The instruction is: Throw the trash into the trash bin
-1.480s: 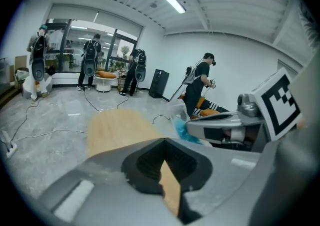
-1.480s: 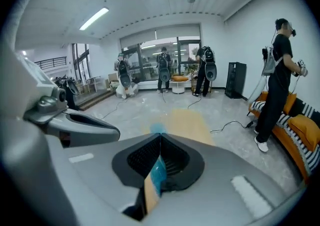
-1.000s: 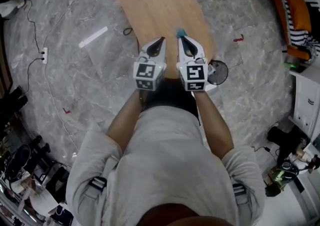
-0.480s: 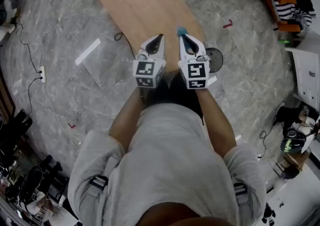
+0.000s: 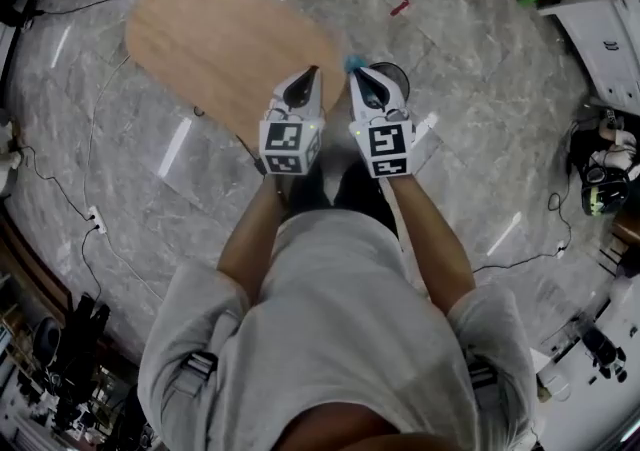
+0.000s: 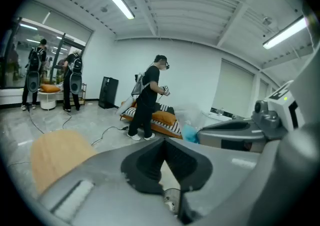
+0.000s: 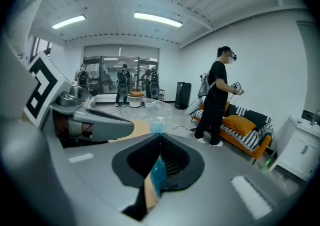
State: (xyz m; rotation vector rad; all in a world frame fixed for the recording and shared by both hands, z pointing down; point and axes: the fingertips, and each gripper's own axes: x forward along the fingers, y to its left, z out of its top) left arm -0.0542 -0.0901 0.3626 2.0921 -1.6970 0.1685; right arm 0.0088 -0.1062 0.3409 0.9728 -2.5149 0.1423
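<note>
From the head view, the small, crinkly blue trash (image 5: pixel 353 63) stuck out of the right gripper (image 5: pixel 361 76) just beside the smooth, oval wooden table (image 5: pixel 210 39); the left gripper view showed the left gripper (image 6: pixel 163 142) closed tight and empty; the right gripper view showed jaws squeezed on the shiny trash.

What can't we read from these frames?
- Kind of the trash: the right gripper view shows only a blue sliver with clear film pinched in the right tongs, and the close-up is blurred.
- Round dark bin: in the head view it is partly behind the right tongs, and its contents can't be seen.
- The person's feet: in the head view, hidden under the torso.
</note>
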